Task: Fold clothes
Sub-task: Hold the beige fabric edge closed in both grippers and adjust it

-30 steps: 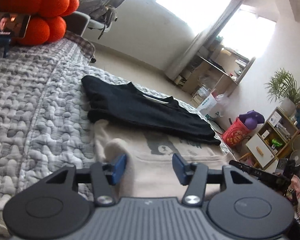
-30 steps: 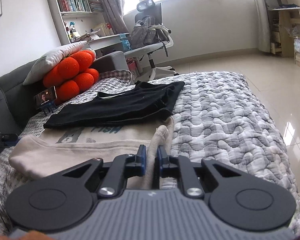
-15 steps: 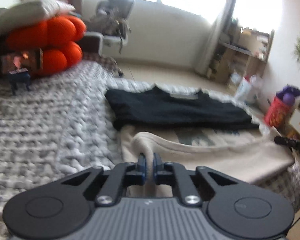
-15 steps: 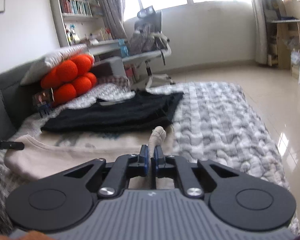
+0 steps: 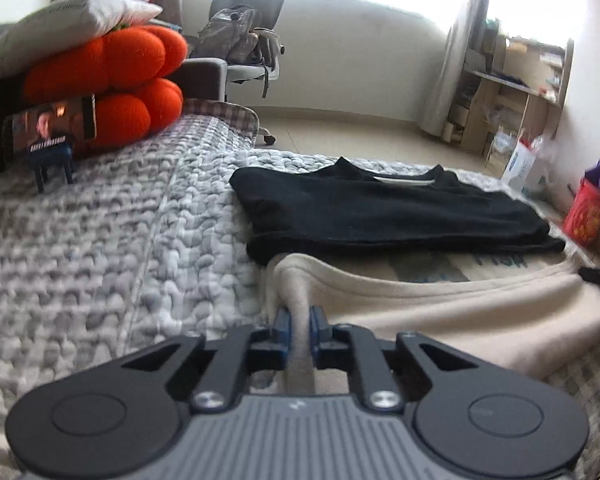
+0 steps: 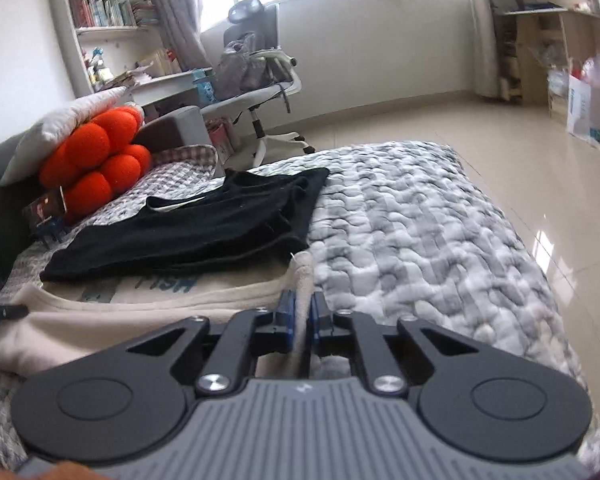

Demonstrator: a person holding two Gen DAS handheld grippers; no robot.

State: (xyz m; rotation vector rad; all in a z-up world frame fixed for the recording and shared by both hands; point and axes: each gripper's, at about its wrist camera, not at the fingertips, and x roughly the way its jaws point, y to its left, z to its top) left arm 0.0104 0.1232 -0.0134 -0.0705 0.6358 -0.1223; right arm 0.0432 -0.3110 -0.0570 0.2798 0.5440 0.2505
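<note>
A beige sweatshirt (image 5: 460, 304) (image 6: 119, 320) with a grey print lies on the quilted bed (image 5: 99, 240) (image 6: 420, 220), its near hem doubled over. A folded black shirt (image 5: 380, 212) (image 6: 187, 236) rests on its far part. My left gripper (image 5: 299, 318) pinches a raised fold at the beige hem's left corner; its jaws are opening, with the cloth still filling the gap. My right gripper (image 6: 302, 312) holds the right corner the same way, jaws opening, cloth between the pads. Each view shows the other gripper's tip at the far end of the hem.
Orange ball cushions (image 5: 111, 76) under a white pillow (image 5: 67, 24) sit at the bed's head, beside a phone on a blue stand (image 5: 51, 132). An office chair (image 6: 259, 80) with a backpack, shelves (image 5: 516, 92) and a red bucket (image 5: 588, 212) stand on the floor beyond.
The left gripper, open a second ago, has shut on a fold of the beige hem and swung round. The right gripper kept its hold. Both gaps look slightly wider than half a second ago.
</note>
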